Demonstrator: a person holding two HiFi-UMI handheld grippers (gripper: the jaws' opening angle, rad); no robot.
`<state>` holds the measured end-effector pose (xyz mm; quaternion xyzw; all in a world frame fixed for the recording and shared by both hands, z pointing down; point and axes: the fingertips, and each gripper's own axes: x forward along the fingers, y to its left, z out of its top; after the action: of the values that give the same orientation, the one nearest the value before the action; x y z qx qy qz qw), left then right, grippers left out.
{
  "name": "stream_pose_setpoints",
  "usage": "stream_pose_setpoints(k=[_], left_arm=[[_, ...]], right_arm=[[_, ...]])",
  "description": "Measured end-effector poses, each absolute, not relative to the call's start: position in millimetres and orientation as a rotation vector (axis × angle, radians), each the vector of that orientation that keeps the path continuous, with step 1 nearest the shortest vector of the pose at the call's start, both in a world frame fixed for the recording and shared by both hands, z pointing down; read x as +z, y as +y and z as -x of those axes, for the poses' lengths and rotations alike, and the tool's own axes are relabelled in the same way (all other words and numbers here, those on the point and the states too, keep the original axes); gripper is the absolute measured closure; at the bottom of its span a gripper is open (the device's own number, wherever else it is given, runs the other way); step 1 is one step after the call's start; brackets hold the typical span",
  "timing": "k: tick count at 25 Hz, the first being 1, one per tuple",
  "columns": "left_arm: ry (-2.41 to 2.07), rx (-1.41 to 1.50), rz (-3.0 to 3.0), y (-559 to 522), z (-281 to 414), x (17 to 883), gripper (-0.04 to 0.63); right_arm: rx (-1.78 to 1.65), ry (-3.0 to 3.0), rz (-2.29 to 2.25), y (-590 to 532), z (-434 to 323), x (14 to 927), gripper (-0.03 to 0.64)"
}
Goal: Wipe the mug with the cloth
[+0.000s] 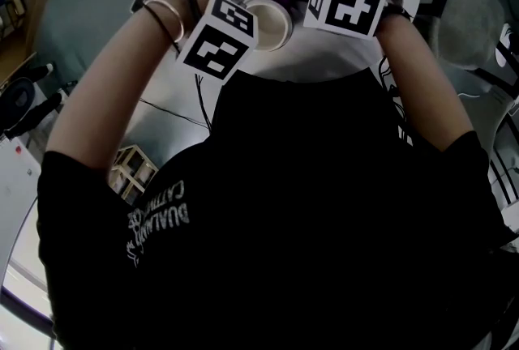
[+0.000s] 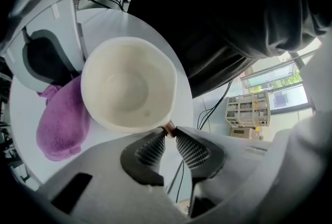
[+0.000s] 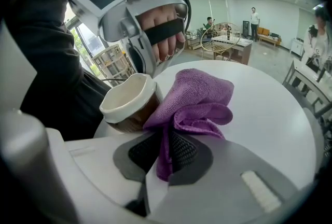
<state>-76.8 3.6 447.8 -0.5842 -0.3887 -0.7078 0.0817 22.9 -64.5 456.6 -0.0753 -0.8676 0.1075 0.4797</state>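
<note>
We are at the wiping step. The left hand-held gripper [image 2: 169, 132] is almost closed, pinching a small brown bit of the mug [image 2: 127, 83]. That bit may be its handle. The mug is by the worktop's [image 3: 270, 109] near edge. The right hand-held gripper [image 3: 165, 137] squeezes the purple cloth [image 3: 199, 93], which touches the mug's side. Next, I think, the cloth must rub round the mug while the left one holds it steady.

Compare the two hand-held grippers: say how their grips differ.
The left hand-held gripper pinches the mug; the right hand-held gripper pinches the purple cloth. The left's jaws bite at their tips only; the right's have cloth running down between them. Both are shut on something above the white table.
</note>
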Motion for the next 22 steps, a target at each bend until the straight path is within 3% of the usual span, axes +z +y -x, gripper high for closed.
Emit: stream_pose_setpoints(k=[22], left_arm=[[-0.868, -1.919, 2.120, -20.6, 55.9, 435.7, 0.528]], right_arm=[[0.410, -2.206, 0.110, -80.8, 42.5, 442.3, 0.580]])
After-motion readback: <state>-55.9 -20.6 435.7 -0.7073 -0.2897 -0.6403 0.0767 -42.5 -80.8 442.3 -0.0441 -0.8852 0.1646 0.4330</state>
